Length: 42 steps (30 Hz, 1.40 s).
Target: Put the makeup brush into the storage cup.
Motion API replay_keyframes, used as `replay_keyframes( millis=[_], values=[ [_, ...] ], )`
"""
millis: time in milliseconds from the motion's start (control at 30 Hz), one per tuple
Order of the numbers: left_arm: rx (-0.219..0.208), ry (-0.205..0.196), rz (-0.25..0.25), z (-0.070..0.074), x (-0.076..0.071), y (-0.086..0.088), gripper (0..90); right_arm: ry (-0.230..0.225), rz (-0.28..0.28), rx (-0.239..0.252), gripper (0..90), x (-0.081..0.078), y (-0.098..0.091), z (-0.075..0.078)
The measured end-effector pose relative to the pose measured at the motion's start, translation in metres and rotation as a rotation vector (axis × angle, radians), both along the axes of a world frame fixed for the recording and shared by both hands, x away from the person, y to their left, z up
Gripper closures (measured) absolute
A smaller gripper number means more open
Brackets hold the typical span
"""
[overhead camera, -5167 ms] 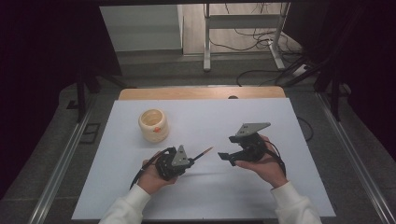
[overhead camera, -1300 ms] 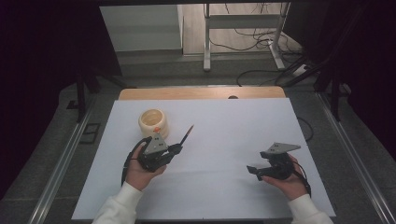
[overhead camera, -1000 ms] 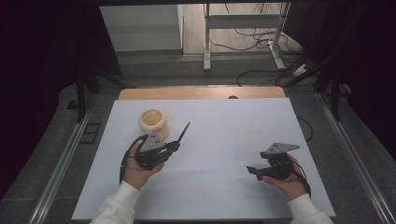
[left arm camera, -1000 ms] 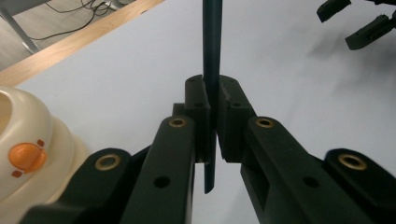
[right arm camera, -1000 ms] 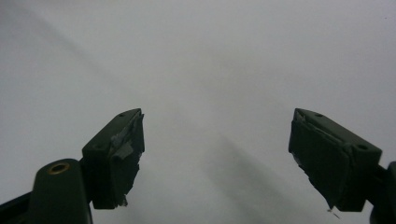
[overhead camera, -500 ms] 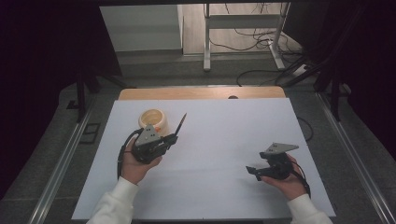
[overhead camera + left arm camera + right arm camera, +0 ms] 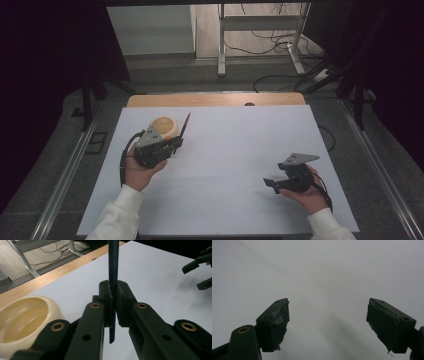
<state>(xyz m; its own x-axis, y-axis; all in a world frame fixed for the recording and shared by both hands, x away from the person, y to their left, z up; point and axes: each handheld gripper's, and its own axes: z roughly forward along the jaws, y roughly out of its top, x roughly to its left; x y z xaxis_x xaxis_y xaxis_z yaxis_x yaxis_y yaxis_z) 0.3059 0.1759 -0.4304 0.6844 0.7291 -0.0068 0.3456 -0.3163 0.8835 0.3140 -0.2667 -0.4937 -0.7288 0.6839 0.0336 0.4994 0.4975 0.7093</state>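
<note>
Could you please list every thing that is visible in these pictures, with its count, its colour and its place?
Pencil: one, dark, clamped between the left jaws, pointing up and away.
Bowl: one, cream, far left of the sheet, beside the left gripper.
Sheet: one, white, covering the table.
Table edge: one, wooden, far side.
Metal stand: one, grey, on the floor beyond the table.
Cables: several, black, on the floor.
Left gripper: one, black, shut on the pencil.
Right gripper: one, black, open, low over the sheet.
</note>
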Motion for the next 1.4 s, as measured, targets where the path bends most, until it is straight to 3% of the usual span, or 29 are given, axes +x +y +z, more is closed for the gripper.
replay_keyframes(
  millis=[1400],
  values=[
    [-0.03,0.035,0.063,0.002,0.027,0.015,84.3,0.003,0.0,-0.017,19.1,0.001,0.001,-0.002]
  ],
)
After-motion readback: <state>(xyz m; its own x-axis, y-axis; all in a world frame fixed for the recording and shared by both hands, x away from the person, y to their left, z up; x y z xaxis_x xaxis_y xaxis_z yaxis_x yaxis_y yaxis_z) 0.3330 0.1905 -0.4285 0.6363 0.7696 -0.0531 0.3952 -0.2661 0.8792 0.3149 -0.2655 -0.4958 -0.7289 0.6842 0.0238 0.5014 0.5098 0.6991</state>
